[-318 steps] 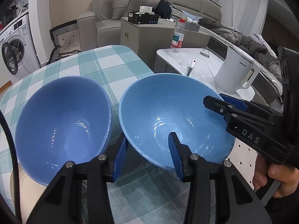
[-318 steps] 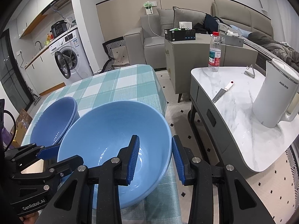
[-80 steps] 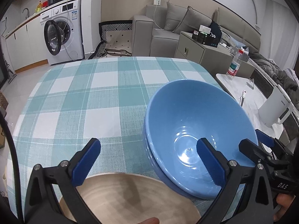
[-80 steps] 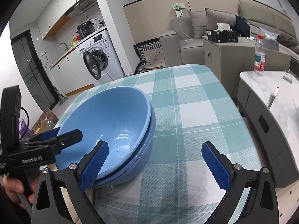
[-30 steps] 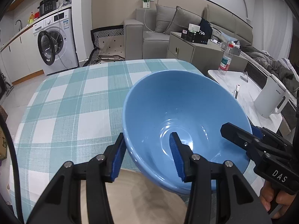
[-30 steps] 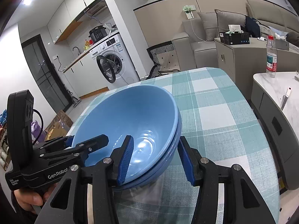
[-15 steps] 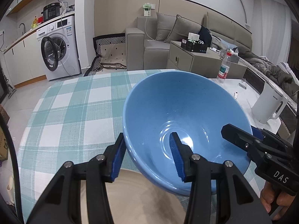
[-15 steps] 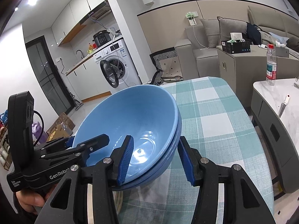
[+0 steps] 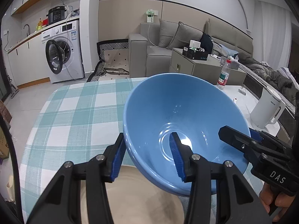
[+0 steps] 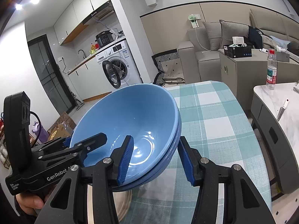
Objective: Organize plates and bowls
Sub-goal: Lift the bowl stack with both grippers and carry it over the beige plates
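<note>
The step in hand, as I judge it, is the carry of the 2 nested glossy blue ceramic bowls (image 10: 130, 119) toward the round beige plate (image 9: 134, 196) that lies on the table w/ the teal and white checked cloth (image 9: 74, 112). Both claws hold the stack from opposite sides. The left gripper (image 9: 147, 158) is clamped on the near-left rim: 1 blue pad (image 9: 117, 160) presses the outside wall, the other sits inside the bowl. The right gripper (image 10: 155, 158) is clamped on the opposite rim in the same way, 1 pad inside and 1 outside, and in its view the 2 rims show as a double edge. The stack appears lifted off the cloth and tilted a bit, approx. over the far edge of the plate, which shows just below the bowls in both views. The next move, I think, calls for bringing the stack over the centre of the plate, levelling it, lowering both sides together, and only then opening the jaws. If 1 side goes down first, the upper bowl may slip in the lower 1. A white electric kettle (image 9: 267, 110) stands well apart on the marble side table (image 10: 276, 100), no obstacle.
</note>
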`<state>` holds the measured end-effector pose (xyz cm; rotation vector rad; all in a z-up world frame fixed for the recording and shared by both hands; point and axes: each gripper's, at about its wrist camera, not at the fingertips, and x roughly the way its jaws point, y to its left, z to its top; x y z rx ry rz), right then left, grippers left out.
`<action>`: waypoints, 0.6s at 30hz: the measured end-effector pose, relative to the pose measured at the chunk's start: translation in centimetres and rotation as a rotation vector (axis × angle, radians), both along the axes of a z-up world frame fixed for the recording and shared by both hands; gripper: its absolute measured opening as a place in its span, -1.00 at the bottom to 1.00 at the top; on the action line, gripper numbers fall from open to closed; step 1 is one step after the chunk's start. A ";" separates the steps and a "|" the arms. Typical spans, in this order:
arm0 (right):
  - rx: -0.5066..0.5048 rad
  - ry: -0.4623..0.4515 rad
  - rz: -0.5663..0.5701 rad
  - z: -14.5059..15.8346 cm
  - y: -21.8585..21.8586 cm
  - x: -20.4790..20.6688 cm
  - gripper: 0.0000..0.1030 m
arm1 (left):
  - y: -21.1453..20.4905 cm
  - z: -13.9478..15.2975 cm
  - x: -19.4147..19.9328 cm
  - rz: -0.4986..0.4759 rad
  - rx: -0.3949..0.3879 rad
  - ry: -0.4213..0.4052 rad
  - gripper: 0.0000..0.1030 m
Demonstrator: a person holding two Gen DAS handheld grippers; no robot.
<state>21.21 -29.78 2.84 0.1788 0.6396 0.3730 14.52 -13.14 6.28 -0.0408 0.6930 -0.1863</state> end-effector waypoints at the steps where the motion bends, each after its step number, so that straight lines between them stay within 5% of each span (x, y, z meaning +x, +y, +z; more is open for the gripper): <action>1: 0.000 -0.001 0.002 0.1 0.1 -0.1 -0.02 | 0.1 0.1 -0.1 0.003 0.001 -0.003 -0.10; 18: -0.011 -0.022 0.052 1.2 2.4 -1.7 -0.02 | 1.9 0.5 -2.4 0.052 0.008 -0.021 -0.10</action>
